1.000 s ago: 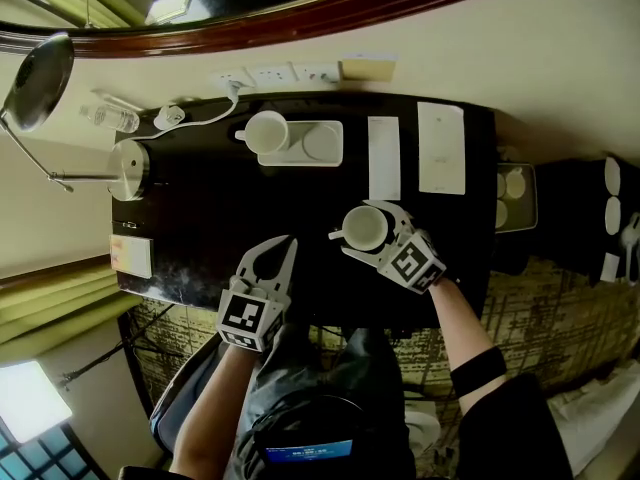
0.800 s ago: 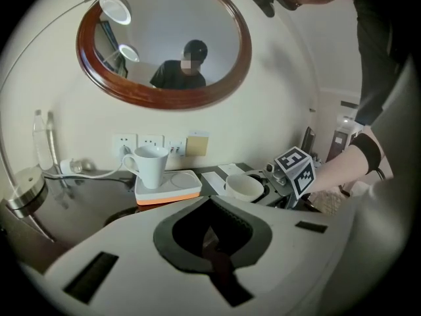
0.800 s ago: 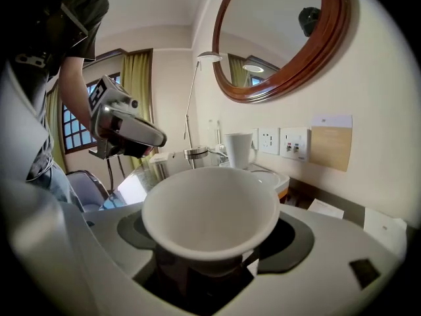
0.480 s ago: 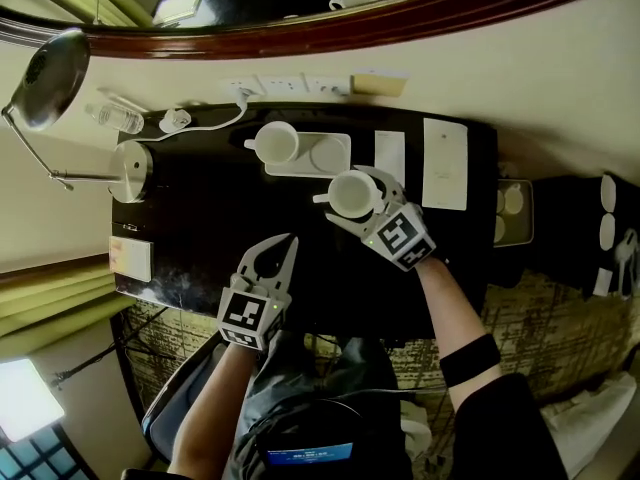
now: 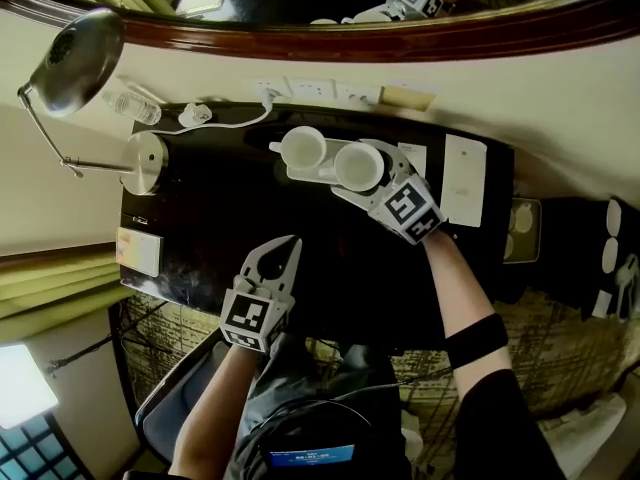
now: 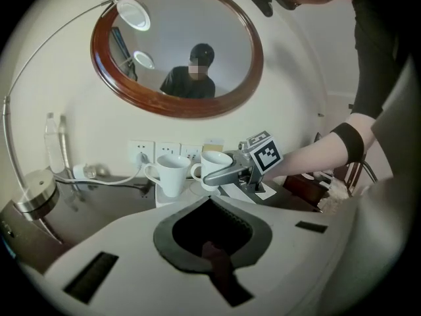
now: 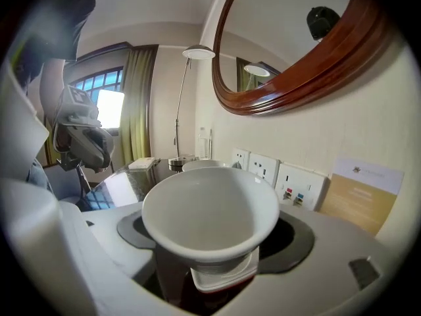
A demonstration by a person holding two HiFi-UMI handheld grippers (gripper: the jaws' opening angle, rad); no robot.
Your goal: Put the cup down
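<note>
My right claw (image 5: 349,167) pinches the white cup (image 5: 360,164) round its body, jaws spread wide by it, rim up. It holds the cup over the right half of the white tray (image 6: 174,197) at the back of the dark table (image 5: 200,228), close beside a second cup (image 5: 302,148) that stands on the tray's left half. From the left gripper view the held cup looks a little above the tray, though I cannot say for certain that its foot is clear of it. My left claw (image 5: 288,244) is pressed together on nothing, near the table's front edge.

I judge this the carry's end, with the lowering to come. Next I need a straight, level descent without knocking the neighbour, then to let the jaws part.
</note>
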